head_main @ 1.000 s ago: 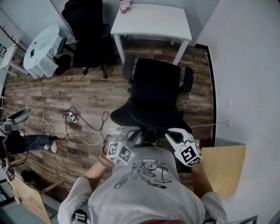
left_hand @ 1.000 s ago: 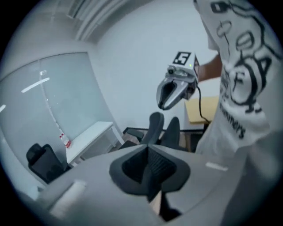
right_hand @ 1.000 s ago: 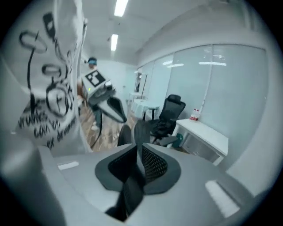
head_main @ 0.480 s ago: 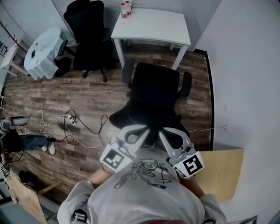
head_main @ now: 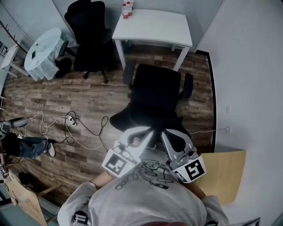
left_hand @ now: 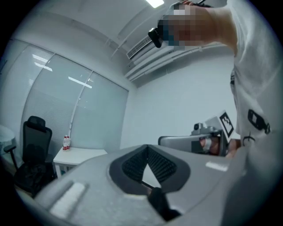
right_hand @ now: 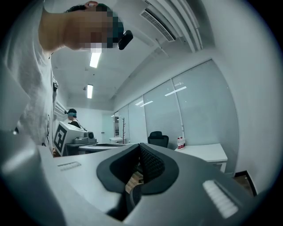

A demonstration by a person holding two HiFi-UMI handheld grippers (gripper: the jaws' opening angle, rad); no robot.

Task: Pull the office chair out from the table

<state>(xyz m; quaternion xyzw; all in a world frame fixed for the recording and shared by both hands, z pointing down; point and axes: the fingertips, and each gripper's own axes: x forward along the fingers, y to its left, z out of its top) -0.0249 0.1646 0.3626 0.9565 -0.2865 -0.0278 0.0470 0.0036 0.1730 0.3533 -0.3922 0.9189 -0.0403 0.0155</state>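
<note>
The black office chair (head_main: 157, 95) stands on the wood floor, pulled back from the white table (head_main: 152, 24), its backrest toward me. Both grippers hang just in front of my chest, above the chair's back edge and apart from it. My left gripper (head_main: 145, 131) is shut with nothing in it; in its own view the pads (left_hand: 163, 165) meet at a point. The jaws of my right gripper (head_main: 167, 133) are closing to a touch, nothing between them. The table (right_hand: 203, 152) shows beyond my right gripper (right_hand: 140, 152).
A second black chair (head_main: 88, 35) stands left of the white table, with bottles (head_main: 127, 8) on the table's far corner. A round cloth-covered table (head_main: 42, 50) sits far left. Cables and a power strip (head_main: 73, 119) lie on the floor. A wooden top (head_main: 225, 172) is at my right.
Both grippers have lifted up from behind the chair's backrest and tipped toward level. The right jaws have closed. The chair has not visibly moved.
</note>
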